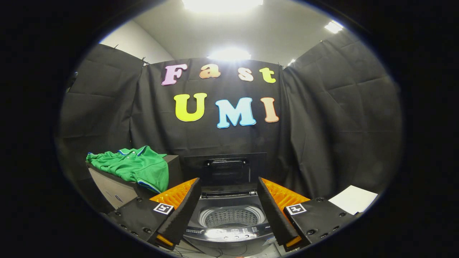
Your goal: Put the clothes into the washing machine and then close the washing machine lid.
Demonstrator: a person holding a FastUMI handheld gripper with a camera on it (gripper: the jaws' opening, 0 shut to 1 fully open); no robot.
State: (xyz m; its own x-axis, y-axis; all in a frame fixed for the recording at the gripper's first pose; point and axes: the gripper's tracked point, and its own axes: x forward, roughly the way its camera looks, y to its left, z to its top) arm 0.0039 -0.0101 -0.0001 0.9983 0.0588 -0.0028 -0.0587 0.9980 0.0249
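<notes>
— Wide-open hand-held gripper (227, 211) hovers empty over the washing machine (229, 222), lid (226, 168) up.
— Green shirt (134, 166) lies on the cabinet (114, 190) left of it; a loose sleeve could snag the rim.

Soft cloth shirt (134, 165), glossy washer panel (229, 233)

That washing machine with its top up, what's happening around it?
A person is holding a two-fingered claw, open and empty, just above the washing machine. Its lid stands raised and the drum looks empty. A green shirt lies on a box to the left, waiting to be put in.
</notes>
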